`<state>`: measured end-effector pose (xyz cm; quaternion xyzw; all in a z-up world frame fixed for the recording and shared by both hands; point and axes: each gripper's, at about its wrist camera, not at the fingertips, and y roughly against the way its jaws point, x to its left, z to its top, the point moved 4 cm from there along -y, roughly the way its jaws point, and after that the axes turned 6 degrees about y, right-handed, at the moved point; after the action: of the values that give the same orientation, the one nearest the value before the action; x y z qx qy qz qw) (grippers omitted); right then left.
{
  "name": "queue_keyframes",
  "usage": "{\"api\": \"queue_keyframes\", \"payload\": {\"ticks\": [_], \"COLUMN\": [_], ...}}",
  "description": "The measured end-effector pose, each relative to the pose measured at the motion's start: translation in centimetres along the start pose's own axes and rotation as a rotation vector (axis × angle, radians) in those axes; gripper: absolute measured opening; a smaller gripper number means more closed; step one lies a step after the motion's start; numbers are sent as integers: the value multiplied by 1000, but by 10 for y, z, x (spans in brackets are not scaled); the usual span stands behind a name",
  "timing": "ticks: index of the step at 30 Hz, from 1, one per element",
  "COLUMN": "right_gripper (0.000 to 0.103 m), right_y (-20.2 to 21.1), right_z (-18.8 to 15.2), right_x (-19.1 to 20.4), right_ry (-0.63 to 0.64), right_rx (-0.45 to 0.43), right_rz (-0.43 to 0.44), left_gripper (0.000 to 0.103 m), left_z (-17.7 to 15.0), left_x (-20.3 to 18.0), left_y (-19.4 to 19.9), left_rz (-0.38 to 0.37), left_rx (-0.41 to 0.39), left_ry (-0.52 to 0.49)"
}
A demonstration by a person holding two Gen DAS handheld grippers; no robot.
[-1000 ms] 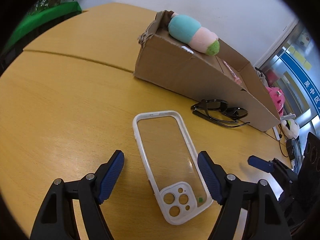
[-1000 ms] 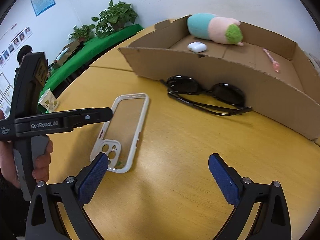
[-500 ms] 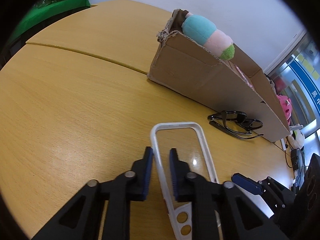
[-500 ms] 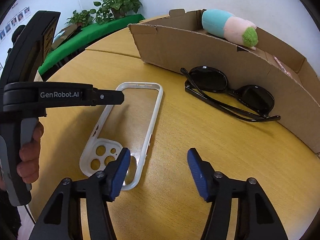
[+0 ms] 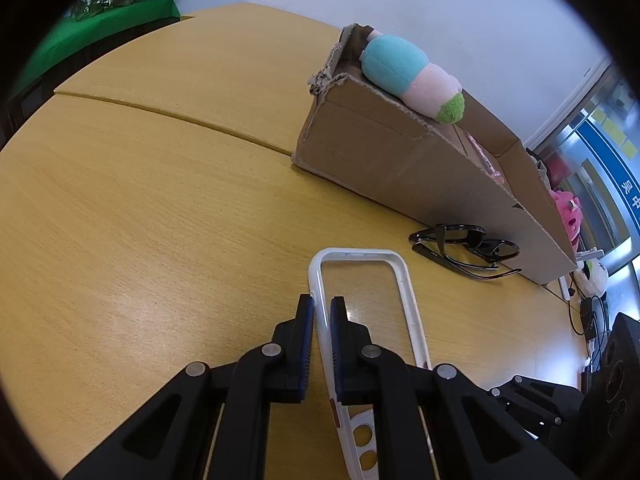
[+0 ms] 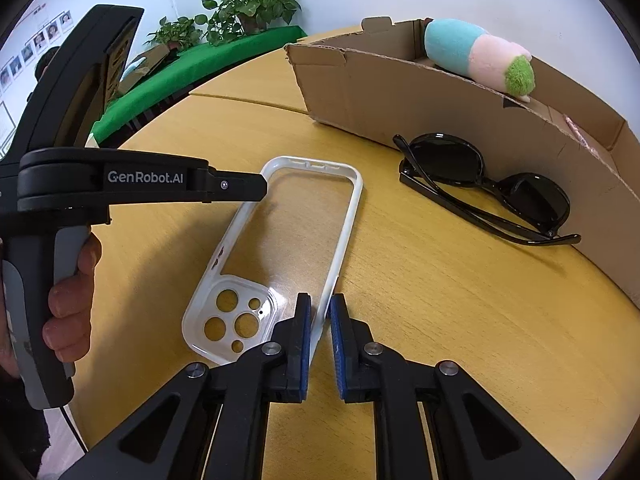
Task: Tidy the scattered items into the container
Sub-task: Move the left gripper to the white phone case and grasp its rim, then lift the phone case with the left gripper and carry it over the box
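A clear phone case with a white rim (image 5: 405,280) (image 6: 349,216) lies on the wooden table. My left gripper (image 5: 322,312) is shut on its left long rim, which runs between the blue pads. My right gripper (image 6: 320,312) is shut on the opposite long rim, near the camera-hole end. In the right wrist view the left gripper (image 6: 256,186) reaches in from the left, held by a hand (image 6: 72,280). Black sunglasses (image 5: 468,246) (image 6: 480,184) lie folded against the front wall of the cardboard box (image 5: 400,160) (image 6: 400,96). A plush toy (image 5: 408,76) (image 6: 476,54) rests in the box.
A pink pen (image 5: 486,160) lies inside the box. A seam (image 5: 168,118) crosses the table behind the case. Potted plants on a green-covered surface (image 6: 240,12) stand beyond the table. Cables and a black speaker (image 5: 616,368) sit at the right edge.
Both grippers went from wide open to shut on the case's rims, the left one first. The right gripper moved in toward the case's camera end.
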<state>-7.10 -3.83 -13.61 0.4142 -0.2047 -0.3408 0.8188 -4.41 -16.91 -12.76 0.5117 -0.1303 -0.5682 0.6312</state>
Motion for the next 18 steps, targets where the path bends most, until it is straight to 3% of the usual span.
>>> {"api": "queue_keyframes", "payload": {"ticks": [9, 18], "right_gripper": [10, 9], "right_y": [27, 60], "right_z": [12, 27], "right_x": [-6, -23], "right_ry": [-9, -31], "right_rx": [-82, -173], "right_rz": [1, -21], "left_gripper": [7, 7], "left_z": [15, 32], "left_x": [-25, -76], "left_y": [32, 60], "left_rz": [-24, -42], "left_rx": [-81, -160], "left_ry": [-45, -151]}}
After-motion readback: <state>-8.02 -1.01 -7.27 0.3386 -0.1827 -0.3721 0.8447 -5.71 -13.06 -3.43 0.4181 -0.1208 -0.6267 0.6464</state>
